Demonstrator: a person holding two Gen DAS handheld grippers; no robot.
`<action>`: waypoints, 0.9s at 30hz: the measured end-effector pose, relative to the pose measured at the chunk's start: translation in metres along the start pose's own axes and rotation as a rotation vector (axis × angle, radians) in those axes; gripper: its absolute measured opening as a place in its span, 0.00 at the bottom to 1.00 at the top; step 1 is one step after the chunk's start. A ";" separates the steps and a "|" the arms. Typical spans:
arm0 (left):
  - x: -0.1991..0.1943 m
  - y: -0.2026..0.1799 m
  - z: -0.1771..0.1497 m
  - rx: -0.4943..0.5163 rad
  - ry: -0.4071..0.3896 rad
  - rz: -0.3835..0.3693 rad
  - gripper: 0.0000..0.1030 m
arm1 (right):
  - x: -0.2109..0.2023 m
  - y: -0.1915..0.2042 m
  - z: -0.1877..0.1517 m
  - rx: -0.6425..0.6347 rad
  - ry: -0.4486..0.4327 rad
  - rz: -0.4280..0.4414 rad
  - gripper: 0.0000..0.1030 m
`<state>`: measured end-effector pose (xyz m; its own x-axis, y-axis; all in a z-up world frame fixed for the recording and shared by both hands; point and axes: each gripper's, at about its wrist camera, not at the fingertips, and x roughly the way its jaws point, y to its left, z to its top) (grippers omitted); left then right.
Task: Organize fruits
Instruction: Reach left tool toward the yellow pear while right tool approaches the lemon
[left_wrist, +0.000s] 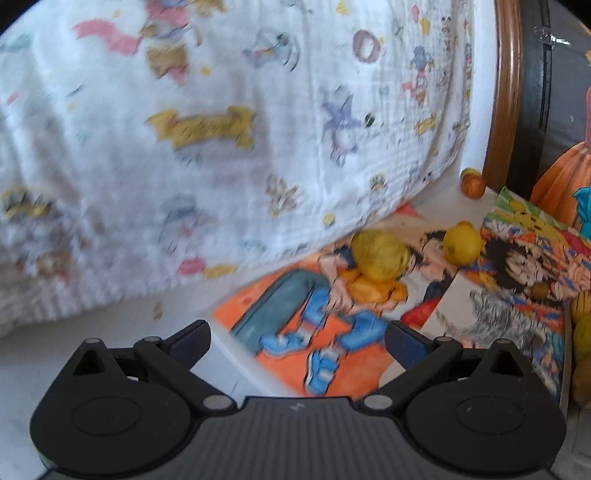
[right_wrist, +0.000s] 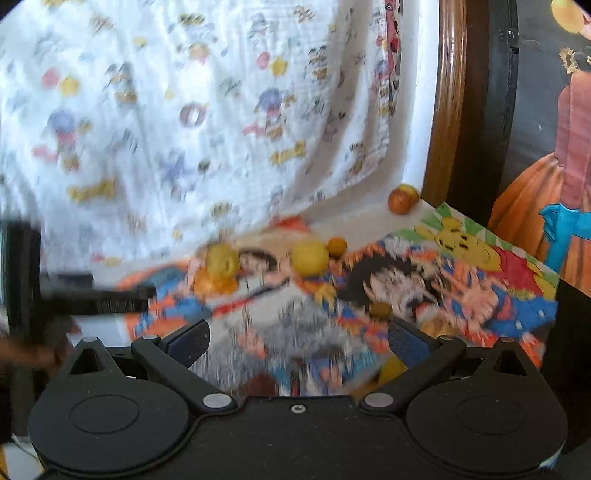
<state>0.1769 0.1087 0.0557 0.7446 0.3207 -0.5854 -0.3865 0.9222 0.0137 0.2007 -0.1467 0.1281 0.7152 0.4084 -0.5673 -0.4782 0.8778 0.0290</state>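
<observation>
Yellow fruit x2, lemon-like: near one (left_wrist: 380, 258), far one (left_wrist: 462, 243), both loose on cartoon posters (left_wrist: 332, 332), white tabletop. Reddish apple-like fruit (left_wrist: 473, 183) at back corner by wooden frame (left_wrist: 504, 92). Small orange fruit (right_wrist: 337, 245) beside far lemon.
Left gripper (left_wrist: 297, 341): spread wide, empty. Right gripper (right_wrist: 297, 341): spread wide, empty.
Step, est.: approach, pre-pick. Next needs: advance, centre jaws on near lemon, close gently; round, may roll.
Room: printed cloth (left_wrist: 184, 147) crowds left/back; poster edge overhangs right; centre lane open.

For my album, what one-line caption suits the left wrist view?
Open left claw hovers over cartoon drawings where two lemons sit below a patterned cloth.
</observation>
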 end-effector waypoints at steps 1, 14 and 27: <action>0.002 -0.002 0.003 0.005 -0.008 -0.007 1.00 | 0.005 -0.005 0.011 0.020 -0.004 0.015 1.00; 0.068 -0.021 0.035 -0.044 -0.015 -0.073 1.00 | 0.138 -0.048 0.086 0.252 0.032 0.152 0.99; 0.127 -0.047 0.043 -0.251 0.019 -0.125 0.99 | 0.259 -0.100 0.061 0.529 0.117 0.144 0.85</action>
<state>0.3130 0.1156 0.0157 0.7855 0.2013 -0.5852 -0.4166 0.8713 -0.2594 0.4648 -0.1138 0.0279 0.5857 0.5298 -0.6135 -0.2244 0.8333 0.5053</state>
